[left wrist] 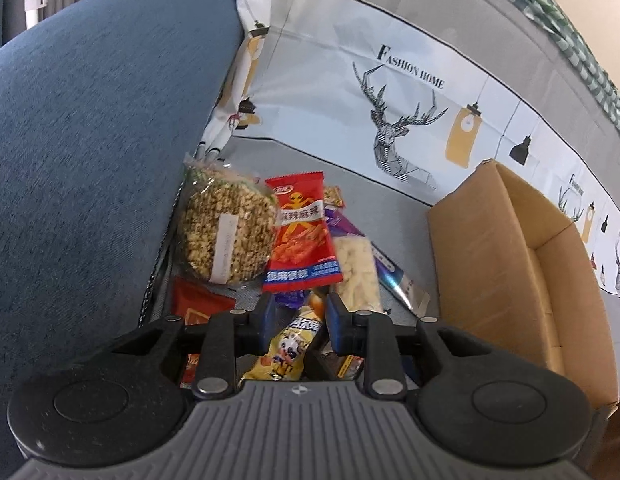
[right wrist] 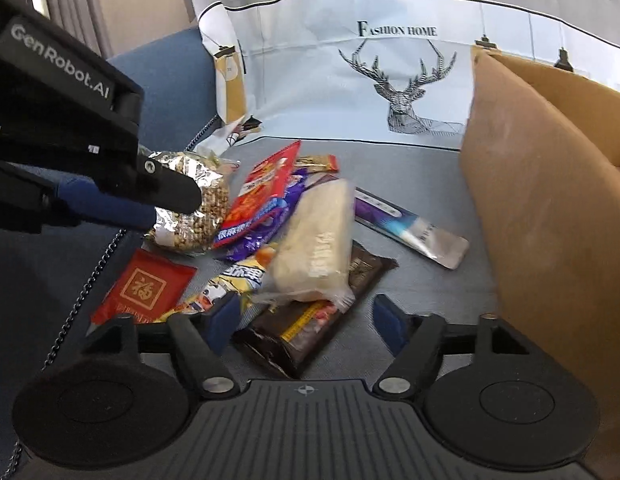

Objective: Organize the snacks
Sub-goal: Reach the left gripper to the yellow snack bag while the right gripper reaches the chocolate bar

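Right gripper (right wrist: 305, 320): jaws wide, empty, just short of the pale clear-film snack pack (right wrist: 314, 240) at 12 o'clock in the sofa pile. Cardboard box (right wrist: 542, 200) at 3 o'clock. Left gripper (left wrist: 301, 306): narrow gap, nothing pinched. Risks: catching the dark wrapper (right wrist: 310, 332) underneath too; slick film slipping free; bumping the left gripper at 10 o'clock.
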The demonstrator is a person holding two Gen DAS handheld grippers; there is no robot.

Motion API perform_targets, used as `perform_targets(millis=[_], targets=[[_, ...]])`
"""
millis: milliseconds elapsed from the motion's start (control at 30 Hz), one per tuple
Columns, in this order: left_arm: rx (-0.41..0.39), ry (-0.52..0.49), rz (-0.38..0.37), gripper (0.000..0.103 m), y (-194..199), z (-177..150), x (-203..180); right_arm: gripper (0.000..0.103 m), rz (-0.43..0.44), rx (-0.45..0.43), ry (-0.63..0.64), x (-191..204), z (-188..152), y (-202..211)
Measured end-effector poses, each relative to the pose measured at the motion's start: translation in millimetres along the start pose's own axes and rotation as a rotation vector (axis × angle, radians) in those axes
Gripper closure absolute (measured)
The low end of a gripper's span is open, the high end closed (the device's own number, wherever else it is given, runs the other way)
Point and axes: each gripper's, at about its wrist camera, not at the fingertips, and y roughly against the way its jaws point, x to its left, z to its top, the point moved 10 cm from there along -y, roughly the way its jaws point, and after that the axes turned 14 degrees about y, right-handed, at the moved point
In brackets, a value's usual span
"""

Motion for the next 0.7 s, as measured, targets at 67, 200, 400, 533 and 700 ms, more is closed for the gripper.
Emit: perform_targets(millis=[67,200,400,533,700], targets=[[0.004,0.005,0.006,0.069,-1,0,4,0.019,-0.031,0.029,0.007,1,-3,-11],[0.015,0.014,0.013,0.068,-4,-1,8,0.018,-0.036,0.069,0.02,1,-6,-30],[0.018,0.021,0.019,0.065,-8,0,8,0.02,-0.055,0.091,0.071,-4,-8,-32],[0.024,0.015,0.023,0.063,-10,-2,8,0.033,-0.025,0.094,0.099,-4,-9,-29],[0.041,0.003,0.027,0.06,-15,-6,6,0.059,0.011,0.108,0.095,-11,-10,-18]])
